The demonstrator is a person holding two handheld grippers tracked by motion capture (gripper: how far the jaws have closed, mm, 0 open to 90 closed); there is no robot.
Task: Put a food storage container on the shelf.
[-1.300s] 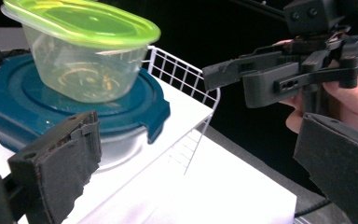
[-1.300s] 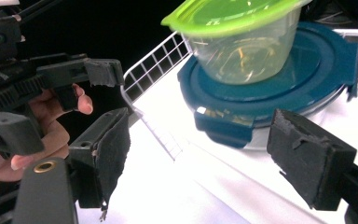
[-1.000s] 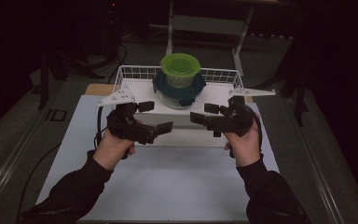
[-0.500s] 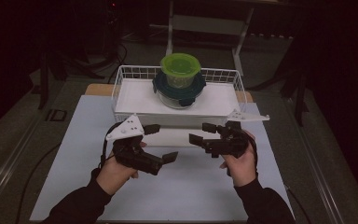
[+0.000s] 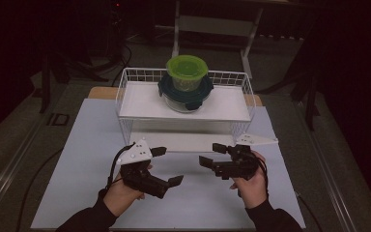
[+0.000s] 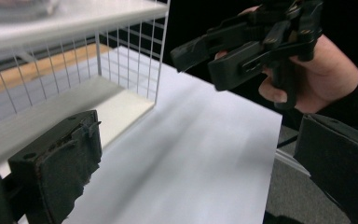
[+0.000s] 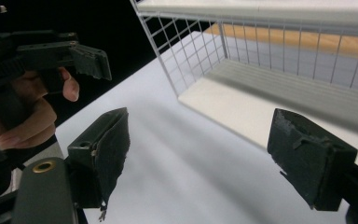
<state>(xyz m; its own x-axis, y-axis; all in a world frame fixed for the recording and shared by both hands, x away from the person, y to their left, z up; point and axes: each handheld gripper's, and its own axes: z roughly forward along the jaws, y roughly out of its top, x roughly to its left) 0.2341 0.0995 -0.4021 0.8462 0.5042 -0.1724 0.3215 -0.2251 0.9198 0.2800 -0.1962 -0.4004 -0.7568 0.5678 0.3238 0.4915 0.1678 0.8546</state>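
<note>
In the high view your left tool sits in the lower left of the frame and your right tool in the lower right. Both are over the white tabletop, with their tips turned toward each other and a gap between them. Both tools are released: the jaws stand wide apart and hold nothing.

The wire rack stands in the middle of the frame, just above the tools, and its front edge is near them. On the upper shelf of the rack stands the stack of containers: a clear bowl with a dark teal lid, and on top of it a smaller container with a green lid.

In the left tool view, the rack corner is in the upper left and the right tool in the upper right. In the right tool view, the rack fills the upper right and the left tool is at the upper left.
</note>
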